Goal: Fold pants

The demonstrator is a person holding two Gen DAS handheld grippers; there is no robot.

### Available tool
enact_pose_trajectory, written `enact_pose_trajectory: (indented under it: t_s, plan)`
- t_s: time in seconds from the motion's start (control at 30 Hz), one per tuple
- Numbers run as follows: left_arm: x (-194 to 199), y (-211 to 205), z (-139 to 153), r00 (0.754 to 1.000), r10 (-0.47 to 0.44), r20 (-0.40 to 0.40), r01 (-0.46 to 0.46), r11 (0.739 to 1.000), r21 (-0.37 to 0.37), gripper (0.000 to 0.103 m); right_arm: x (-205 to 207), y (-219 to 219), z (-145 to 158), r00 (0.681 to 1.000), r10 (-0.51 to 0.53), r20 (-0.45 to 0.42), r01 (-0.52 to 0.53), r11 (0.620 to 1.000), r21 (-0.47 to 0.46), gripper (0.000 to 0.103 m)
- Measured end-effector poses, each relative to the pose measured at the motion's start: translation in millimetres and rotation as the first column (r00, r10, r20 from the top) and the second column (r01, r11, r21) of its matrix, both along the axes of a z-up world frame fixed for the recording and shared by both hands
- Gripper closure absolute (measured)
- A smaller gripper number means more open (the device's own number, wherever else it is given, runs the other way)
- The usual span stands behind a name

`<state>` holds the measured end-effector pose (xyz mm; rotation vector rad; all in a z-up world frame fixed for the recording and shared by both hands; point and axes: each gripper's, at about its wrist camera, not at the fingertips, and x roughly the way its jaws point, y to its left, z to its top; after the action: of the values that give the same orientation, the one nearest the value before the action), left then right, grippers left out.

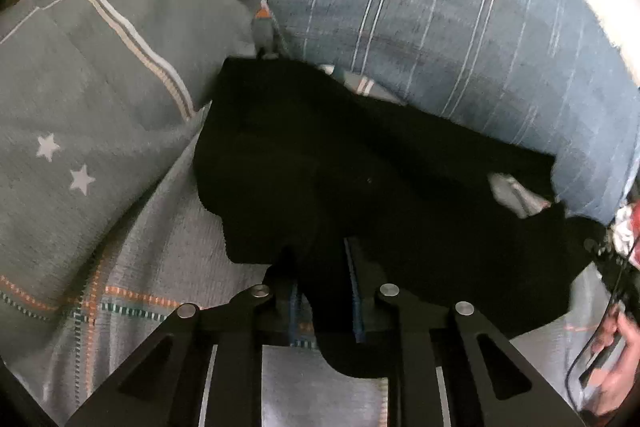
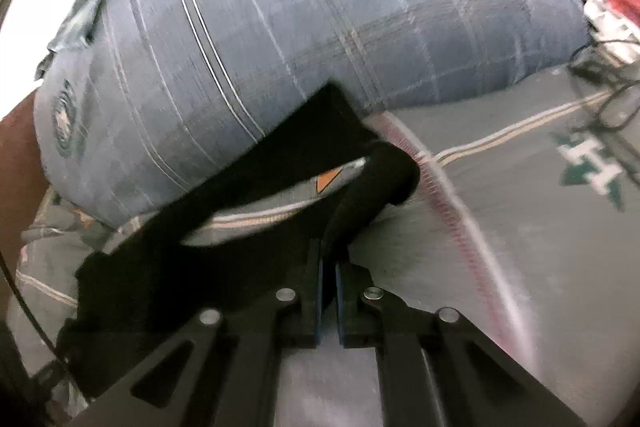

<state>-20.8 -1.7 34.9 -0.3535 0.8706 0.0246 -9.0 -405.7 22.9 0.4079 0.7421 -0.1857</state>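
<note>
The black pants [image 1: 340, 163] lie crumpled across a grey bedsheet [image 1: 168, 247], reaching from the middle to the right. My left gripper [image 1: 322, 267] is over the near edge of the pants, with its jaws a hand's width apart and black cloth lying between them. In the right wrist view the pants [image 2: 192, 227] stretch from the lower left toward the centre. My right gripper [image 2: 328, 259] is shut on a rolled edge of the pants [image 2: 384, 171] and lifts it off the sheet.
A large blue striped pillow [image 1: 440, 11] lies behind the pants and also shows in the right wrist view [image 2: 280, 27]. A grey star-print pillow [image 1: 92, 75] sits at left. Cables and a red-white object [image 2: 608, 3] lie at far right. A hand [image 1: 616, 359] shows at lower right.
</note>
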Motion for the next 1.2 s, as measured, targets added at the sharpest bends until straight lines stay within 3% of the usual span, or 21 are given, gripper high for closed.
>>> enact_pose_trajectory:
  t_s: [0.2, 0.37, 0.47, 0.67, 0.73, 0.8, 0.83, 0.9, 0.97, 1.0, 1.1, 1.2]
  plan:
    - [-19, 12, 20, 0.999, -0.039, 0.037, 0.040, 0.999, -0.026, 0.087, -61, -7, 42, 0.999, -0.016, 0.046, 0.018, 0.999, -0.031, 0.100]
    - [-42, 20, 25, 0.996, -0.086, 0.035, 0.088, 0.996, -0.036, 0.087, -106, -12, 54, 0.999, -0.008, 0.044, 0.010, 0.999, -0.042, 0.100]
    - [-54, 21, 19, 0.994, -0.106, 0.015, 0.107, 0.994, -0.013, 0.087, -120, -12, 41, 1.000, -0.013, -0.002, 0.013, 0.999, -0.041, 0.100]
    - [-55, 24, -3, 0.995, -0.083, -0.046, 0.081, 0.996, -0.039, 0.086, -125, -21, -9, 0.989, -0.061, -0.134, 0.062, 0.998, 0.003, 0.097]
    - [-55, 22, -3, 0.995, -0.083, -0.048, 0.082, 0.996, -0.030, 0.084, -130, -27, -12, 0.987, -0.097, -0.130, 0.100, 0.995, 0.021, 0.087]
    - [-57, 22, -1, 0.995, -0.083, -0.048, 0.082, 0.997, -0.003, 0.074, -134, -35, -9, 0.983, -0.137, -0.125, 0.141, 0.990, 0.028, 0.075]
    - [-57, 20, 0, 0.996, -0.079, -0.048, 0.080, 0.997, 0.007, 0.072, -134, -38, -7, 0.981, -0.146, -0.125, 0.150, 0.988, 0.022, 0.075]
    - [-62, 22, 1, 0.996, -0.074, -0.044, 0.075, 0.997, 0.009, 0.068, -133, -44, -3, 0.979, -0.155, -0.129, 0.158, 0.987, 0.011, 0.075]
    - [-66, 25, 2, 0.997, -0.065, -0.046, 0.065, 0.998, 0.002, 0.065, -130, -46, -1, 0.978, -0.152, -0.144, 0.150, 0.988, -0.027, 0.085]
    - [-69, 26, 3, 0.997, -0.058, -0.045, 0.058, 0.998, 0.000, 0.065, -130, -45, 1, 0.978, -0.148, -0.145, 0.143, 0.989, -0.044, 0.097]
    - [-73, 32, 3, 0.998, -0.045, -0.038, 0.045, 0.999, -0.008, 0.063, -135, -45, 8, 0.983, -0.143, -0.114, 0.137, 0.988, -0.067, 0.098]
    - [-77, 38, -1, 0.999, -0.020, -0.040, 0.020, 1.000, -0.018, 0.062, -132, -45, 2, 0.976, -0.150, -0.157, 0.136, 0.986, -0.096, 0.097]
